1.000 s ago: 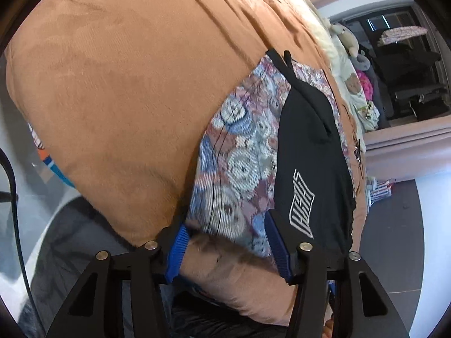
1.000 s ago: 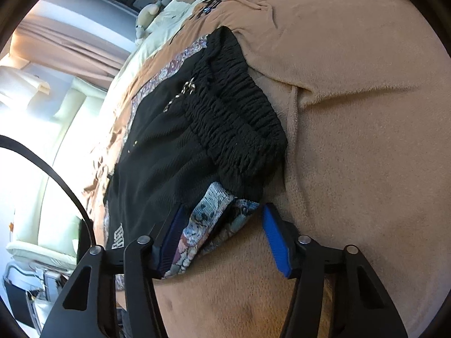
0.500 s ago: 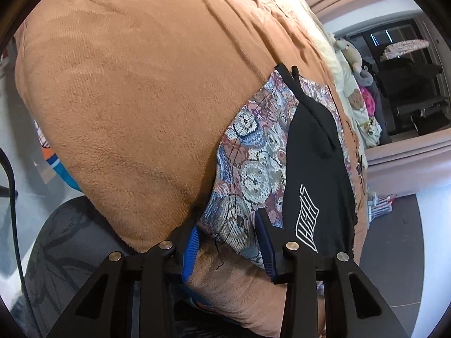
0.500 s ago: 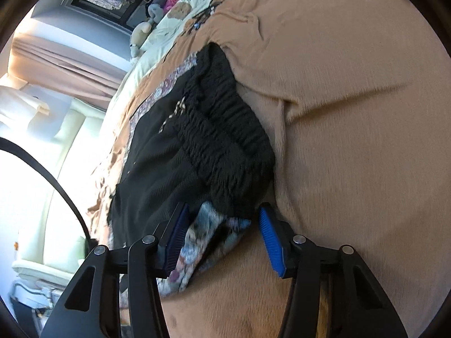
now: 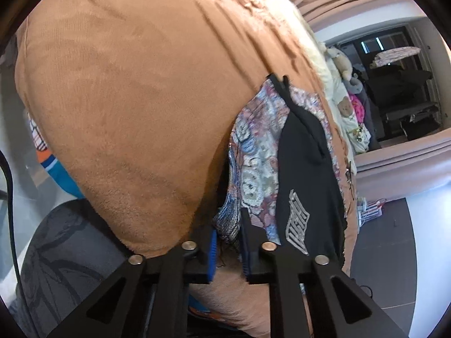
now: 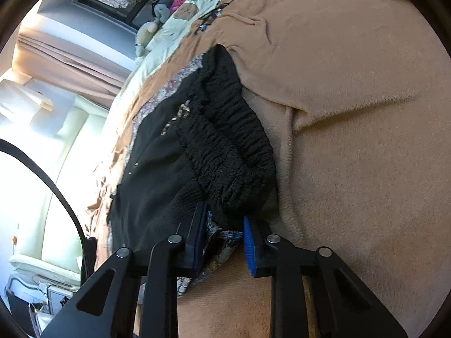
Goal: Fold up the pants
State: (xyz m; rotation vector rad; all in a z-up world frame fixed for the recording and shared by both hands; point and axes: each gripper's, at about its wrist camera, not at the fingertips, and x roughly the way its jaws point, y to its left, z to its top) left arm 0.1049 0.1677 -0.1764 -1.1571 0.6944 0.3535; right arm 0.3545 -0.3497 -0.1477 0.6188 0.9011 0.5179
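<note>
Both jaws were closing: the left gripper (image 5: 227, 246) on the patchwork-and-black fabric pants (image 5: 282, 174) hem, the right gripper (image 6: 224, 242) on their ribbed waistband (image 6: 234, 143); all layers were best pinched before lifting.

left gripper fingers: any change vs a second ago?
Yes. The left gripper has narrowed and its jaws are closing, against the brown blanket; the patterned hem of the pants sits between the blue pads.

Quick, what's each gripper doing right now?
Left gripper: closing on the patterned hem of the pants.
Right gripper: closing on the pants at the waistband end.
</note>
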